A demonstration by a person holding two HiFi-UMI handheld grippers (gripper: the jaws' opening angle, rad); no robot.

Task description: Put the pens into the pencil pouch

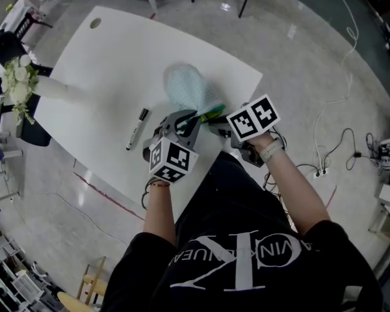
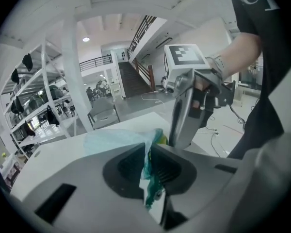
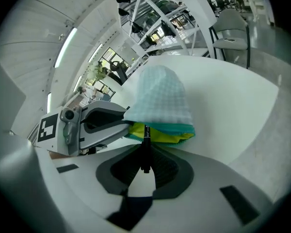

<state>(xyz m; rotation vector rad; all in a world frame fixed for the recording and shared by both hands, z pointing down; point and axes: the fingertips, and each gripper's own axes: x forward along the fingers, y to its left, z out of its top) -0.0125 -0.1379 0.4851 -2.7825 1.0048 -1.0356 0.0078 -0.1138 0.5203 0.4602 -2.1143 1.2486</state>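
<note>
The left gripper (image 2: pixel 149 150) is closed on the teal edge of the pouch (image 2: pixel 114 140). The cloth is pinched between its two jaws and comes out below them as a crumpled strip. In this way the mouth of the pouch is lifted a little from the surface (image 1: pixel 117 64).

The right gripper (image 3: pixel 145 147) is clamped on a thin black pen (image 3: pixel 145 161). The pen stands between the jaws along their direction, and its front end is at the open mouth of the pouch, where the yellow lining and the teal zipper edge are visible. I cannot tell if the tip is already inside or only at the edge.

In the head view the two grippers are close together at the near edge of the surface, left one beside the right one, both pointing to the mouth of the pouch. The body of the pouch, pale blue with a fine check pattern, lies flat on the surface behind the mouth, away from the person.

A second pen (image 1: pixel 137 129), black and white, lies alone on the surface to the left of the left gripper, apart from the pouch. At the far left of the surface there is a bunch of white flowers (image 1: pixel 18 83).
</note>
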